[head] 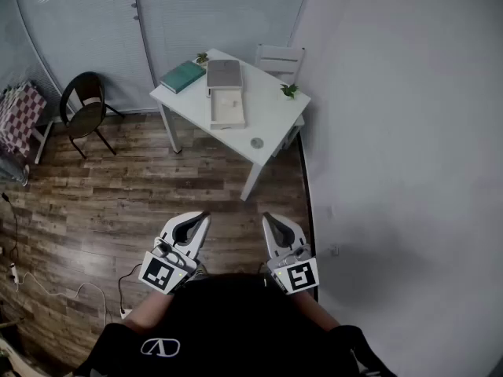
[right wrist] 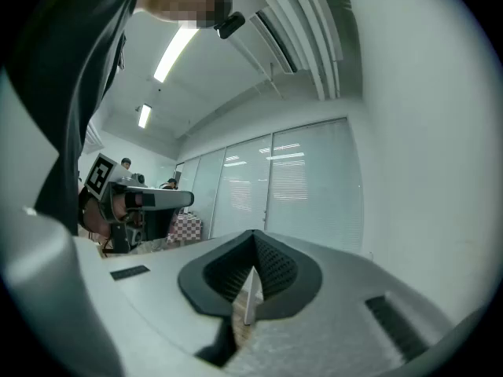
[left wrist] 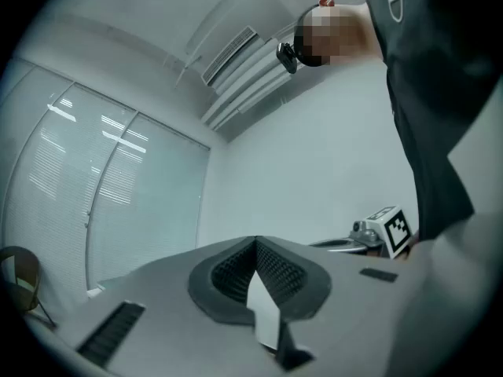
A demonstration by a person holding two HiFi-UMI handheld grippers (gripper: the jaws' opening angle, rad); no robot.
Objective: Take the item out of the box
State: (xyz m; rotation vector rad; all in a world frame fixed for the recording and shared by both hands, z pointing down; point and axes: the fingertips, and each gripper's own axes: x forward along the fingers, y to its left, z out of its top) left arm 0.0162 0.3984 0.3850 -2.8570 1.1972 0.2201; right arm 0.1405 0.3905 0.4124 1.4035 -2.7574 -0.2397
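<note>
Judging from the head view, the task is not yet under way: the left gripper (head: 201,220) and the right gripper (head: 268,220) are held close to the body, well apart from the white desk (head: 271,124) across the wooden floor (head: 118,187). In each gripper view the jaws are seen pressed together with nothing between them. The box (head: 227,110) lies open on the desk with its lid (head: 224,75) folded back. The item inside is too small to be made out from here.

3 risks are judged likely. The jaws must be parted before the box is entered, or the item is merely pushed about. A light box could be dragged or lifted along with the item unless it is steadied by the other gripper. The teal book (head: 182,76) just beside the box and the small plant (head: 289,90) near the desk's edge could be knocked by a wide approach.
</note>
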